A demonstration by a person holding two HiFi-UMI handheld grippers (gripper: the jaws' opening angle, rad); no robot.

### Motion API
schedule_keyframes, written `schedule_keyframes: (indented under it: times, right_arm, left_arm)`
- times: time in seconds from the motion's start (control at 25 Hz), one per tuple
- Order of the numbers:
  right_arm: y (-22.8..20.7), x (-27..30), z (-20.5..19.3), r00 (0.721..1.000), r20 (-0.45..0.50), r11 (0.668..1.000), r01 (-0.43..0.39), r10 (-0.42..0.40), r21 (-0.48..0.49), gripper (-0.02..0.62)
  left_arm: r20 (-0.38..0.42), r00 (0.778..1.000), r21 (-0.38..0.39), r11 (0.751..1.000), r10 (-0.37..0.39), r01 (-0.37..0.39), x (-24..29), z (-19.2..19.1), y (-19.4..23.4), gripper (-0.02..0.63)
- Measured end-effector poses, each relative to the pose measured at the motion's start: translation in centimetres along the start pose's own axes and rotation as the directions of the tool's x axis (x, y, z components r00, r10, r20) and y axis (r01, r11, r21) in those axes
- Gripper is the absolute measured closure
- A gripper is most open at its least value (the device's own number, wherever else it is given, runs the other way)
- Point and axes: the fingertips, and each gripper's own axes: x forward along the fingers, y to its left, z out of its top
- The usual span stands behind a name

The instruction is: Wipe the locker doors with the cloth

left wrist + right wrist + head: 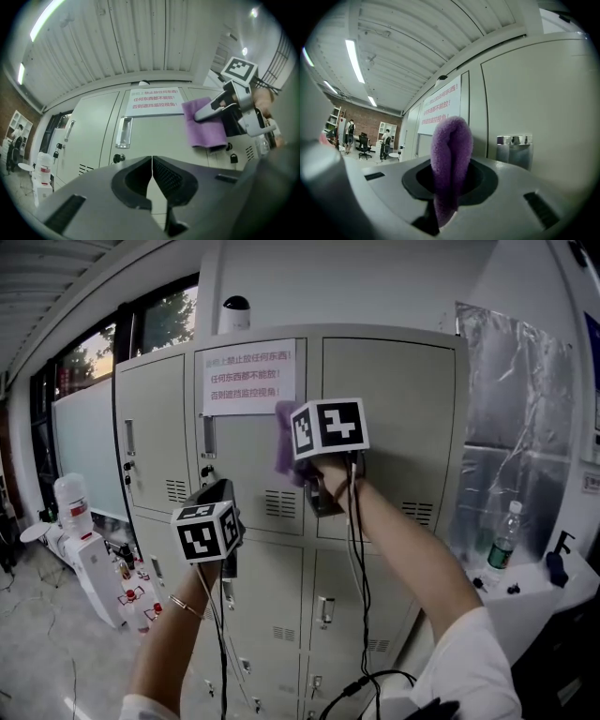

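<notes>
A bank of grey locker doors (253, 465) fills the head view. A purple cloth (284, 439) hangs against the upper middle door, just right of the white paper notice (249, 377). My right gripper (302, 463) is shut on the cloth, which folds up between its jaws as a purple cloth (450, 159) in the right gripper view. My left gripper (223, 495) is lower and to the left, near a door handle (208, 436); its jaws meet with nothing between them. In the left gripper view, the cloth (206, 124) and the right gripper (213, 111) show against the door.
A white table (525, 592) with a plastic bottle (503, 538) stands right of the lockers. A water dispenser (80, 549) and bottles sit on the floor at left. Cables hang from both grippers. Keys hang in several door locks (231, 158).
</notes>
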Motion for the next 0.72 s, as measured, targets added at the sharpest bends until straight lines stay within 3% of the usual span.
schedule_keyframes:
  times: [0.72]
  right_arm:
    - [-6.3,-5.4,-0.3,0.998,0.006,0.997,0.067,-0.067,0.027,0.529]
  left_arm:
    - [-0.018,0.998,-0.005,0.998,-0.059,0.059,0.9,-1.0,-4.1,0.597]
